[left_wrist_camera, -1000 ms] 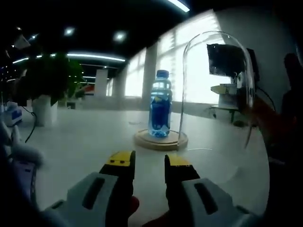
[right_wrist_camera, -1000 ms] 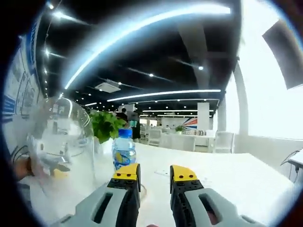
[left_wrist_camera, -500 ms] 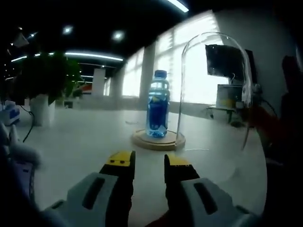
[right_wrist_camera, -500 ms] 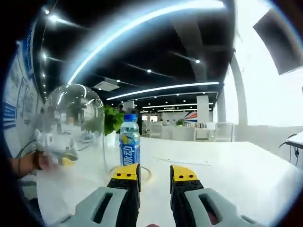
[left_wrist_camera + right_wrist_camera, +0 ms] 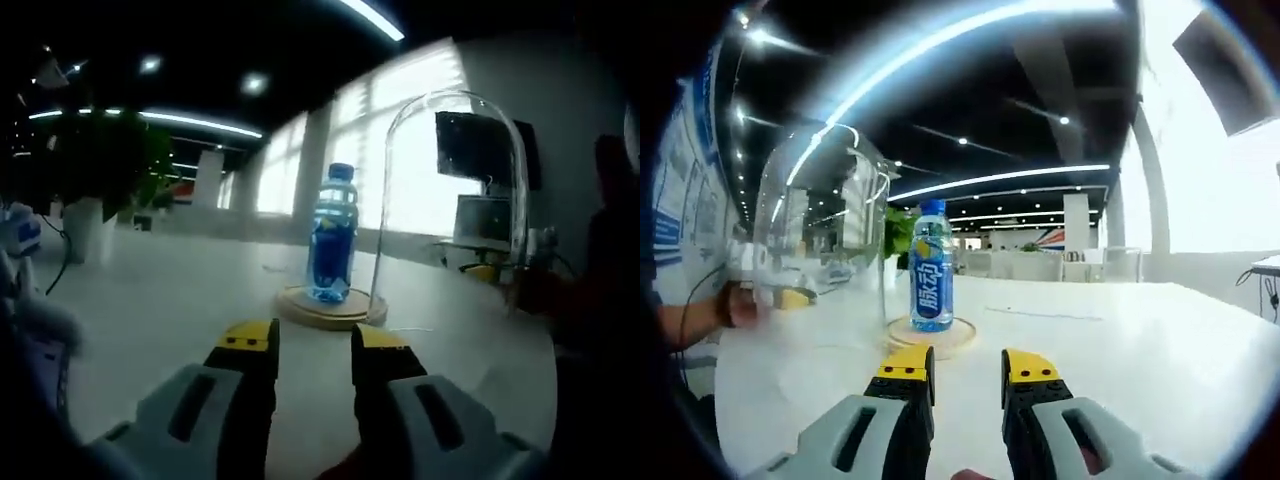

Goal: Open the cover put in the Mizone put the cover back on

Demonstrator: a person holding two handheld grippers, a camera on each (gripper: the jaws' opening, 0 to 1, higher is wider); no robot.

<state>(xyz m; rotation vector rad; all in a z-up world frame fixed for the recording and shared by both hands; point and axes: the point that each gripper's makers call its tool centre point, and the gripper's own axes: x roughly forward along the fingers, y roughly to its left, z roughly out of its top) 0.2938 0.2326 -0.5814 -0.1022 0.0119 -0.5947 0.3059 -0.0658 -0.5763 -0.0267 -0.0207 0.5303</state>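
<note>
A blue Mizone bottle (image 5: 331, 236) (image 5: 931, 266) stands upright on a round wooden base (image 5: 326, 308) (image 5: 932, 335) on the white table. The clear glass dome cover (image 5: 450, 200) (image 5: 820, 235) is off the base, upright and close beside the bottle. A person's hand (image 5: 735, 305) (image 5: 535, 290) is at the dome's lower part. I cannot tell if the dome rests on the table. My left gripper (image 5: 315, 340) and right gripper (image 5: 968, 362) sit short of the base, each with its jaws a small gap apart and nothing between them.
The white table (image 5: 1110, 360) (image 5: 160, 300) stretches wide around the base. A potted green plant (image 5: 100, 170) stands at the table's far left, with a cable beside it. A dark monitor (image 5: 485, 150) hangs behind the dome.
In the right gripper view the dome has swung upright and come closer to the bottle. Both cameras shifted a little. The left jaws stand slightly wider apart.
</note>
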